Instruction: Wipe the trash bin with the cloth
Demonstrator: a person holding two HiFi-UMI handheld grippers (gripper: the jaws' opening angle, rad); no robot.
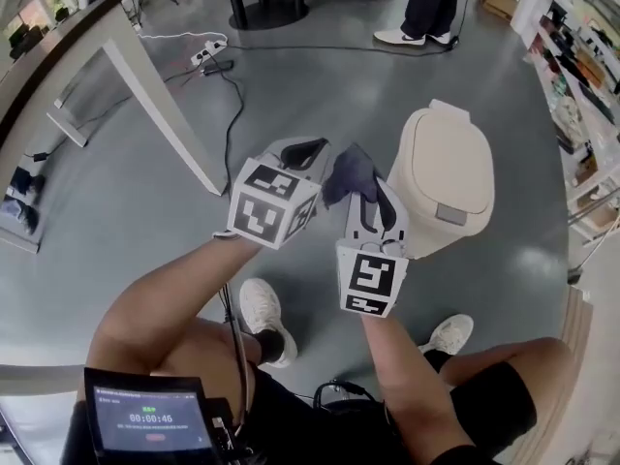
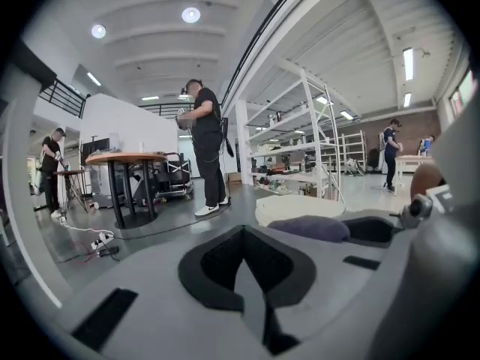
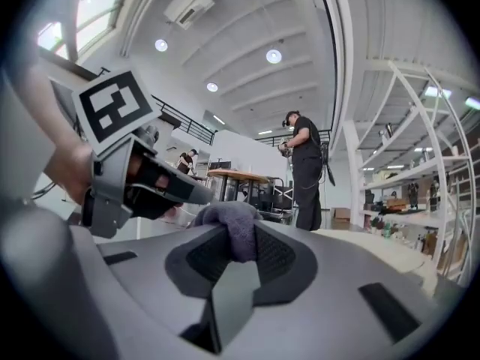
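Observation:
A cream trash bin (image 1: 448, 174) with its lid down stands on the grey floor, right of both grippers. My right gripper (image 1: 360, 190) is shut on a purple-grey cloth (image 1: 349, 170), held in the air just left of the bin's lid. In the right gripper view the cloth (image 3: 234, 222) bulges out from between the jaws, with the bin (image 3: 379, 247) low at right. My left gripper (image 1: 304, 152) hangs close beside it on the left, jaws shut with nothing between them. In the left gripper view the cloth (image 2: 315, 227) and the bin's lid (image 2: 292, 207) lie ahead on the right.
A slanted white table leg (image 1: 160, 109) and a black cable (image 1: 231, 114) with a power strip (image 1: 208, 52) lie to the left. A person (image 1: 426, 8) stands at the far end. Shelving (image 1: 581, 85) runs along the right. My shoes (image 1: 260, 313) are below the grippers.

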